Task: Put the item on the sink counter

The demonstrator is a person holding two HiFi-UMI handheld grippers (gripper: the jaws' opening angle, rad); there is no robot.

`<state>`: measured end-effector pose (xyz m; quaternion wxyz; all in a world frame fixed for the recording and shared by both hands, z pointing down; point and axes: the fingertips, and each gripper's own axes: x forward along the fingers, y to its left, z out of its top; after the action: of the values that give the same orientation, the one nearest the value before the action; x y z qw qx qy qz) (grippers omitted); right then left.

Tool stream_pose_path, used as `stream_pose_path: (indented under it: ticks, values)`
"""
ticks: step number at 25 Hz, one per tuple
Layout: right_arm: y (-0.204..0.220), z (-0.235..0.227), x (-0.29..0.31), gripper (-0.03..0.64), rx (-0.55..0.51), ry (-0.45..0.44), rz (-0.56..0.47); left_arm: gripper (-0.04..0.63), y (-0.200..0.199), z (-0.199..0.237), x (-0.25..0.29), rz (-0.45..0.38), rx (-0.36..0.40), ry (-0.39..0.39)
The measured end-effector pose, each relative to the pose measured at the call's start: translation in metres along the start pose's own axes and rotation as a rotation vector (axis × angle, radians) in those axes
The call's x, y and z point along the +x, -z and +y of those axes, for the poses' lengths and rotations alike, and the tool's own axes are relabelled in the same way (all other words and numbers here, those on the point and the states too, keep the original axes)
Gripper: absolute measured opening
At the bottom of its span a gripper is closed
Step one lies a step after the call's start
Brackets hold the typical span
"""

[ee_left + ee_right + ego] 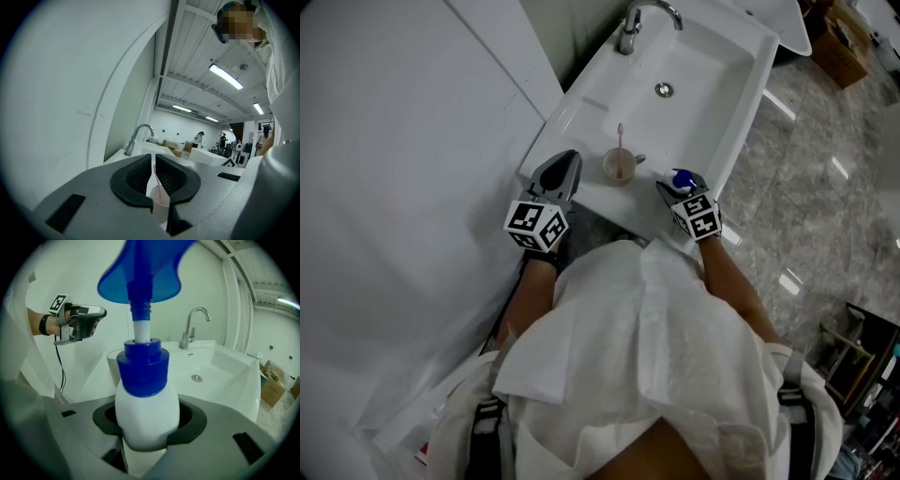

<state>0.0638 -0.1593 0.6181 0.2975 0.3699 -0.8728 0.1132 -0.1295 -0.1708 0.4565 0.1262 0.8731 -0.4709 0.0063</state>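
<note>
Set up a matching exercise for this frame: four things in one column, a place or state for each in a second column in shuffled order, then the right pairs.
1. bottle
2. cup
3. faucet
4. left gripper

A. at the back of the sink
B. shut, empty
C. held by the right gripper
D. on the sink's near edge, toothbrush in it

Pairs: 1-C, 2-D, 3-A, 4-B

The pump bottle (146,399) sits buried low behind the right gripper (147,430), its blue head cut off up top. The cup (159,204) base hides behind the left gripper (153,161).
</note>
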Motion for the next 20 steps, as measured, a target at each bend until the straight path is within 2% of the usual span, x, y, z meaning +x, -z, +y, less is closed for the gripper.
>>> stream_pose_path:
  ticks: [14, 20]
  values:
    - [-0.006, -0.001, -0.026, 0.222, -0.033, -0.016, -0.019, 0.040, -0.001, 0.003, 0.001, -0.006, -0.005, 0.003]
    - [-0.010, -0.005, -0.053, 0.224, 0.015, 0.006, -0.086, 0.040, -0.002, 0.008, -0.001, -0.012, -0.004, -0.009]
